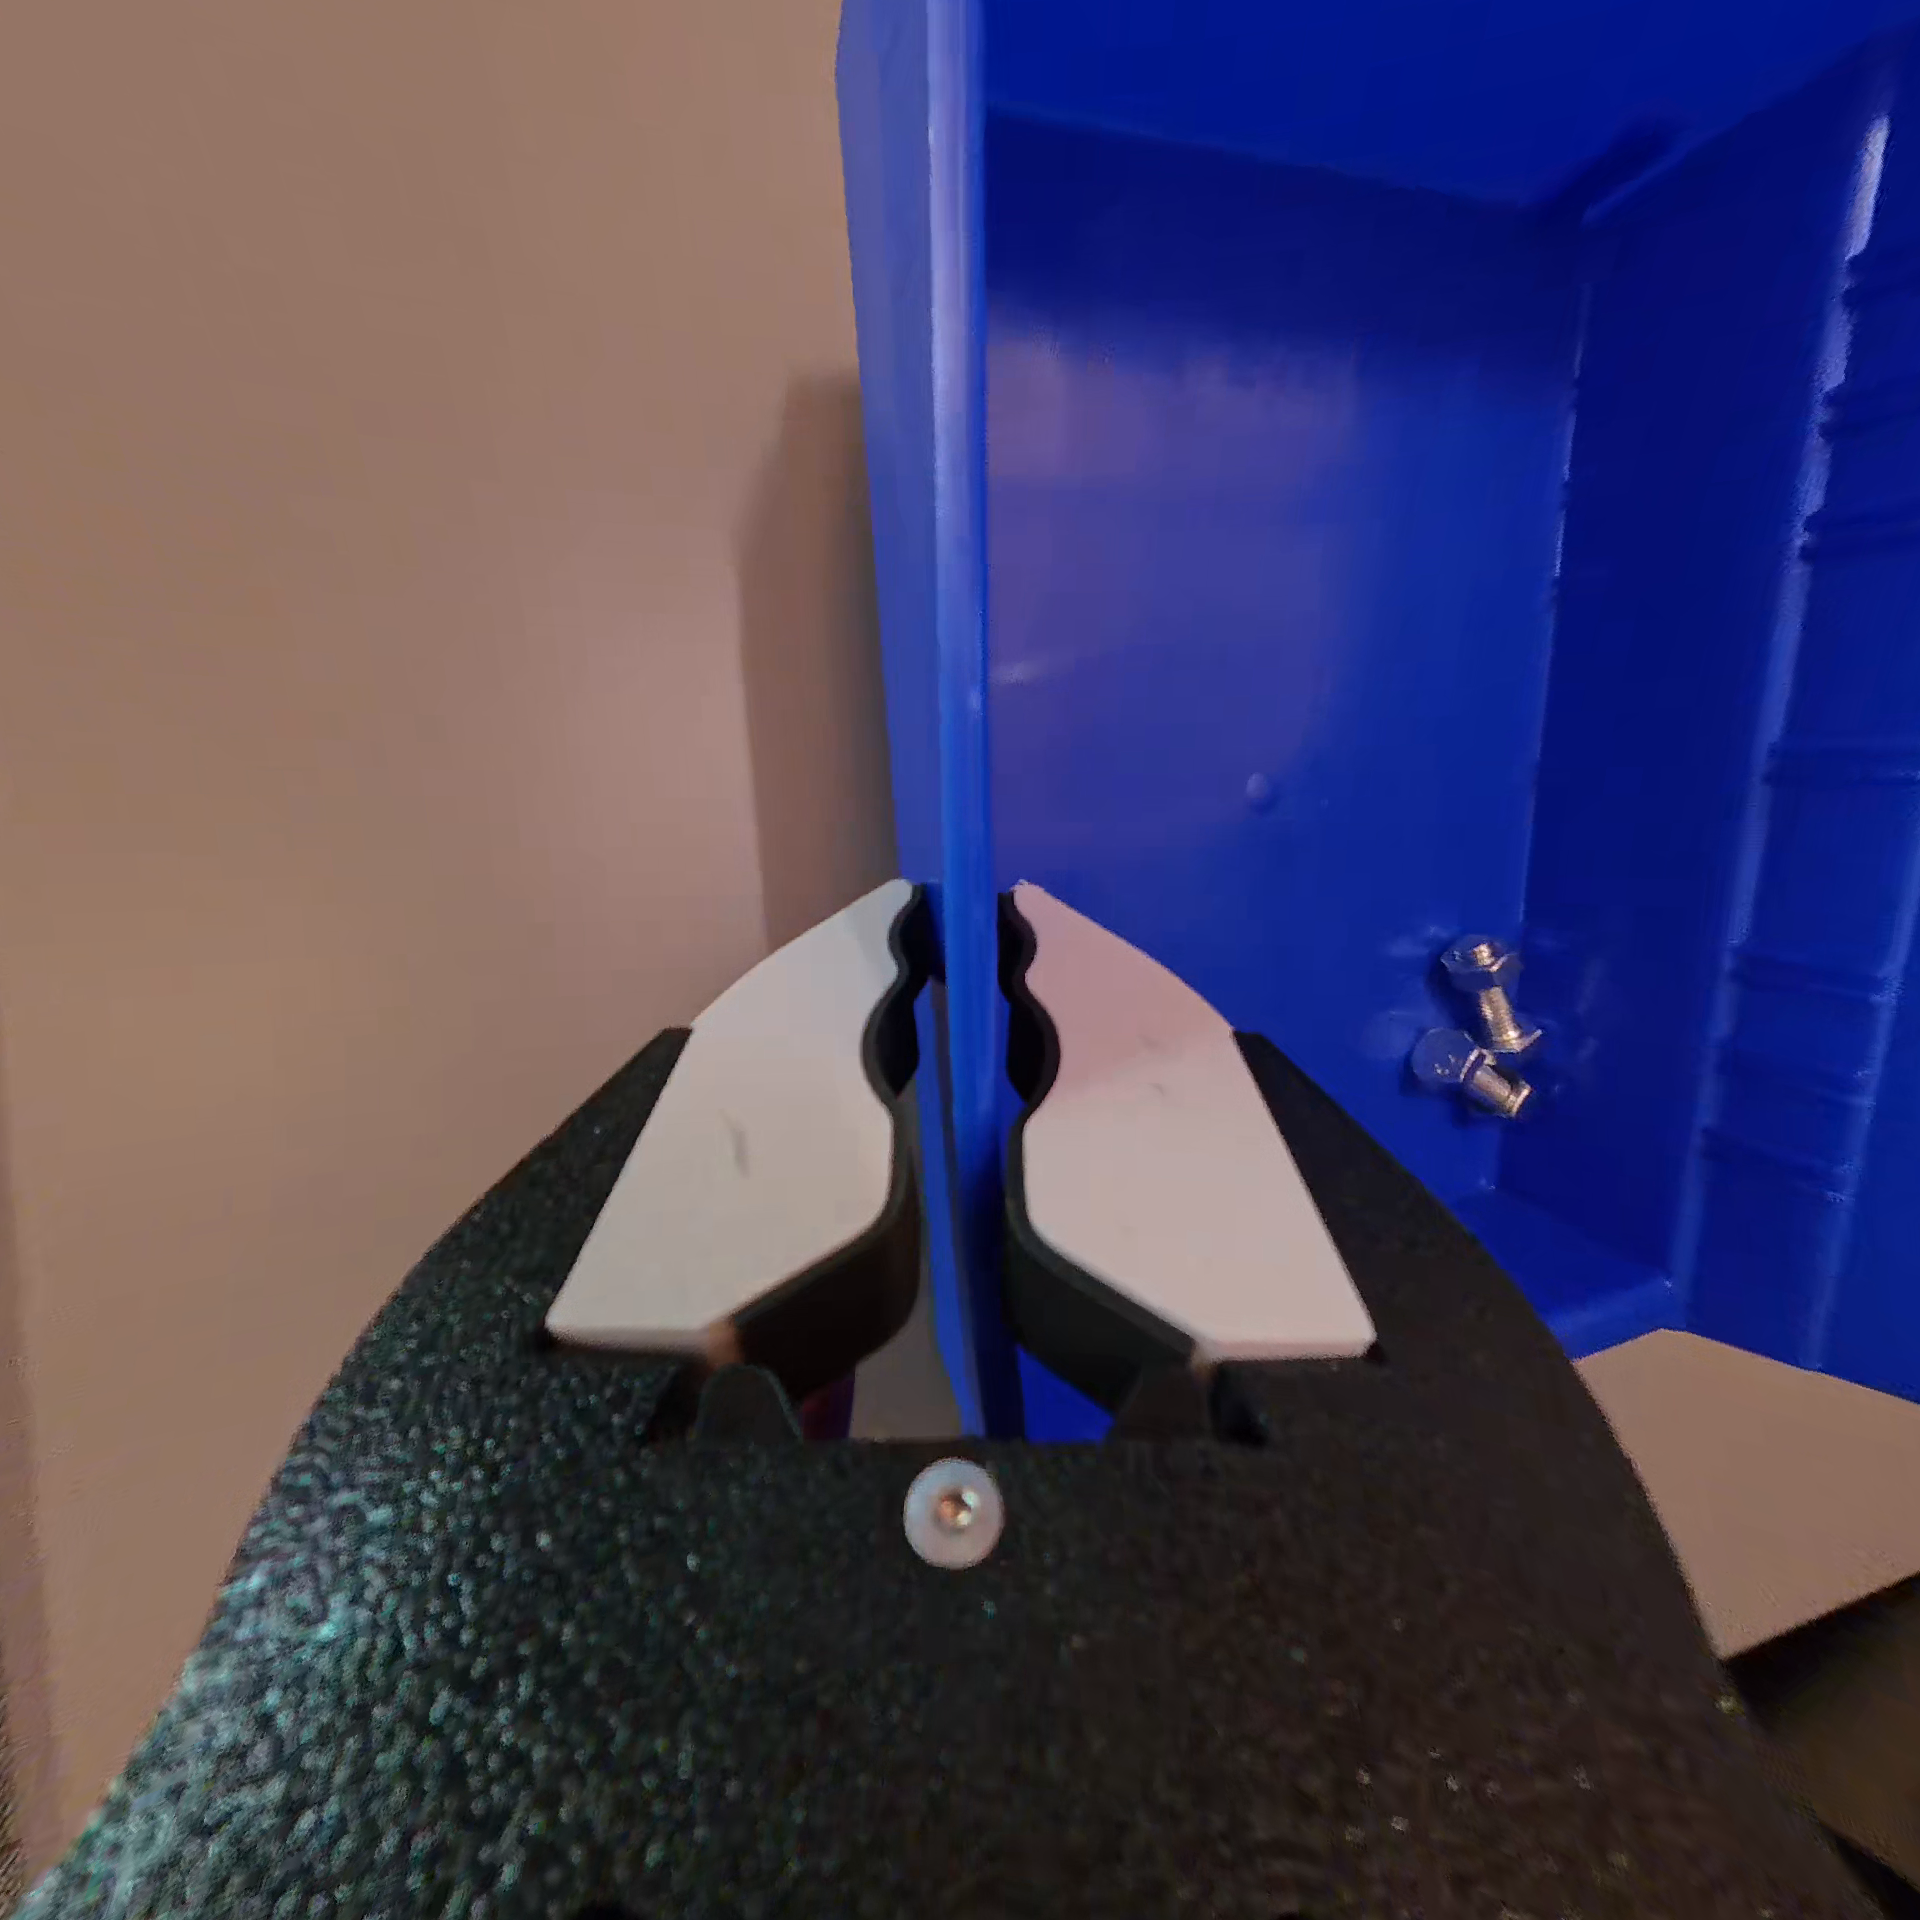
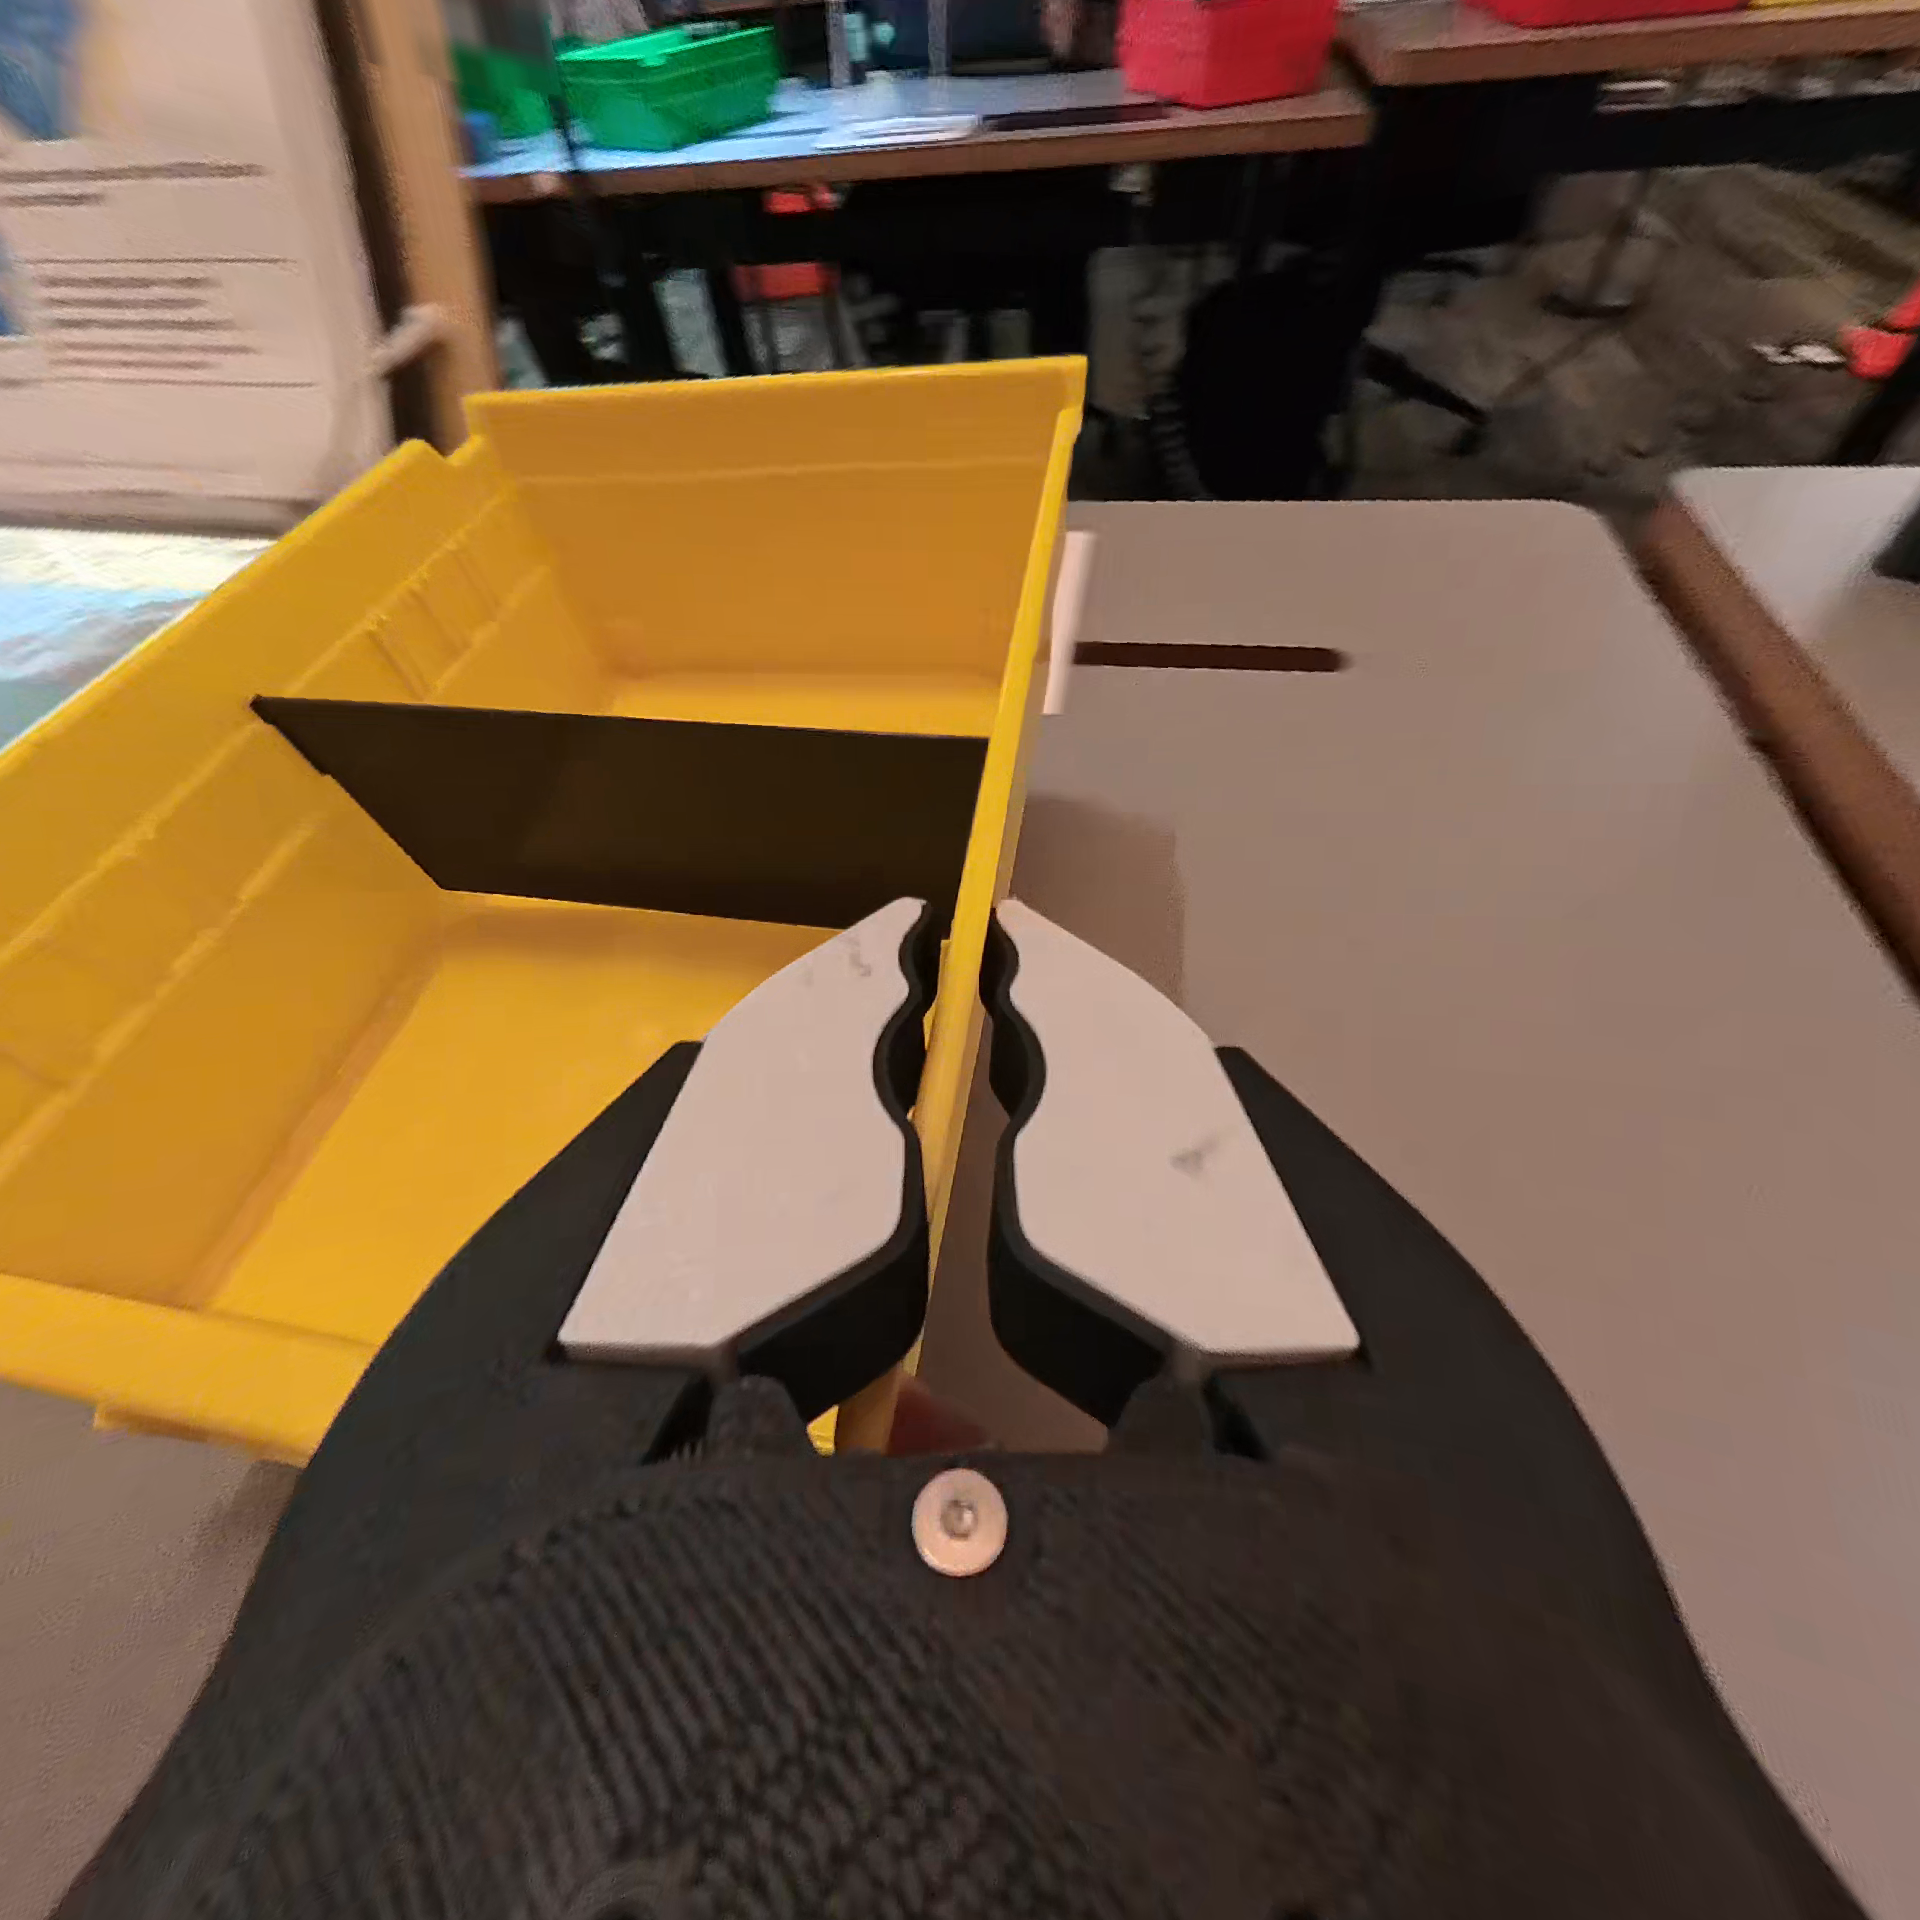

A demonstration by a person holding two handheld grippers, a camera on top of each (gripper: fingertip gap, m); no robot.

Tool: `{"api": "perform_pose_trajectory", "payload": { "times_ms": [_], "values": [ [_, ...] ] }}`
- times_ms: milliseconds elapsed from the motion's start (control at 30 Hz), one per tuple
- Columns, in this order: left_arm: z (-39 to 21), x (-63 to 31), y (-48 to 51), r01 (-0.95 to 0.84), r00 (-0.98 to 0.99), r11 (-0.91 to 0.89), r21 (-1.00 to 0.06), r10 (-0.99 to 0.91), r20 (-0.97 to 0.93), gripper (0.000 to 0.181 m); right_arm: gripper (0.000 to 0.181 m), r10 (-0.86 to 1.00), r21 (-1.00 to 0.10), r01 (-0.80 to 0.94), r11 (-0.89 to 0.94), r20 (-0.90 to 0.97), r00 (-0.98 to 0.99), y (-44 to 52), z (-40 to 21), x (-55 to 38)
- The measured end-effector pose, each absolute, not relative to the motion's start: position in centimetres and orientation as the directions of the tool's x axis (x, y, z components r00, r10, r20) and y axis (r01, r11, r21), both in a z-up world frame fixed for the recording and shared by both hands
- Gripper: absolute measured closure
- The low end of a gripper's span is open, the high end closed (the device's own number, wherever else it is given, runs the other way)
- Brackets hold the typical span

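Observation:
In the left wrist view my left gripper (image 1: 958,904) is shut on the left side wall of a blue plastic bin (image 1: 1278,582). The bin is tipped, and two silver bolts (image 1: 1481,1023) lie inside it against its lower right corner. In the right wrist view my right gripper (image 2: 961,920) is shut on the right side wall of a yellow plastic bin (image 2: 343,1091). A black divider (image 2: 665,805) crosses the yellow bin's middle. Both of its compartments look empty.
The yellow bin rests on a grey table (image 2: 1455,935) with a dark slot (image 2: 1205,657) in its top. A second table (image 2: 1808,561) stands at the right. Shelves behind hold a green bin (image 2: 675,83) and a red bin (image 2: 1226,47). A beige surface (image 1: 416,623) lies left of the blue bin. There is about 75 cm between the tips of the two grippers.

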State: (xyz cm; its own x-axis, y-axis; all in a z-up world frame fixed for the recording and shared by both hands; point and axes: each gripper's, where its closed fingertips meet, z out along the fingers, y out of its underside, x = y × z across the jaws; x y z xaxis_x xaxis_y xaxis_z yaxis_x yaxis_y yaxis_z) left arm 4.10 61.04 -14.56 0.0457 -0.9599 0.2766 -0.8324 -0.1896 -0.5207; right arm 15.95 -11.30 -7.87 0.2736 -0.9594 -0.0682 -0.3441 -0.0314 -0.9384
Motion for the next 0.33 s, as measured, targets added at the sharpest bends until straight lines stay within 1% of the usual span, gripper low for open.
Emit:
{"api": "perform_pose_trajectory", "payload": {
  "times_ms": [100,200,333],
  "values": [
    [-15.1,7.9,59.9,-0.840,0.050,-0.205,-0.502,-0.951,0.305,0.169,0.173,-0.978,-0.930,-0.366,0.033,-0.106,0.181,-16.3,-8.8,18.4],
    [-15.1,10.6,59.5,-0.848,0.052,-0.190,-0.495,-0.959,0.279,0.169,0.173,-0.984,-0.916,-0.392,0.083,-0.136,0.112,-19.8,-10.0,20.1],
    [-15.4,12.8,59.4,-0.867,0.068,-0.181,-0.464,-0.966,0.249,0.169,0.172,-0.991,-0.912,-0.401,0.085,-0.119,0.060,-22.8,-10.8,21.7]
  ]
}}
